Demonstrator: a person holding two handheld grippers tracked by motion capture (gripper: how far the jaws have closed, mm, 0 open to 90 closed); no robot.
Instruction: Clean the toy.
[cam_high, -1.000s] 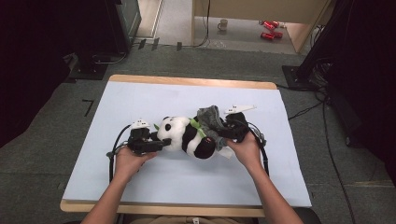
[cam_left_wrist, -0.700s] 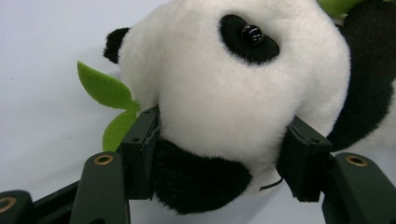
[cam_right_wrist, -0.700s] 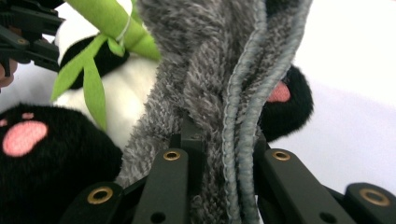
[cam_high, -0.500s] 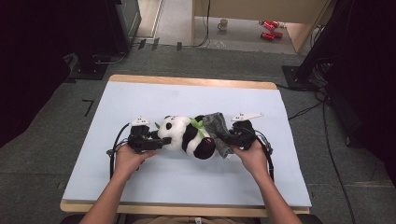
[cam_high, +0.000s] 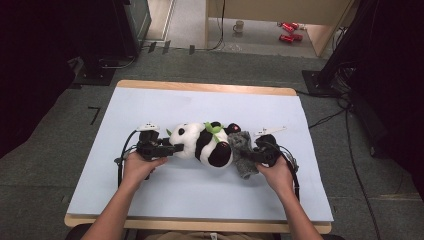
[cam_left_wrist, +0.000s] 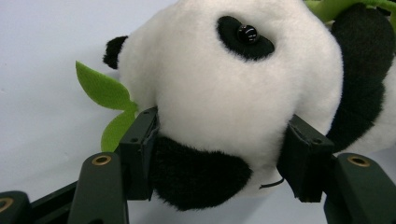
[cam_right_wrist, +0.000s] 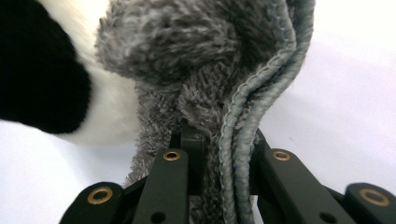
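A black-and-white plush panda (cam_high: 202, 144) lies on its side on the pale blue table mat (cam_high: 150, 107), holding green felt leaves (cam_left_wrist: 105, 100). My left gripper (cam_high: 172, 148) is shut on the panda's head (cam_left_wrist: 224, 88), one jaw pressing each side. A grey fluffy cloth (cam_high: 241, 150) with a stitched hem (cam_right_wrist: 254, 98) lies against the panda's lower body. My right gripper (cam_high: 248, 156) is shut on this cloth, the folds pinched between its jaws in the right gripper view.
The mat covers a wooden table (cam_high: 210, 87). Cables (cam_high: 330, 117) and dark equipment stands (cam_high: 100, 65) sit on the carpet around it. A mug (cam_high: 239, 25) and red objects (cam_high: 287, 31) lie on the far floor.
My right gripper has moved down and toward the near side with the grey cloth, dragging it off the panda's back to the mat beside it. The left gripper stays on the head.
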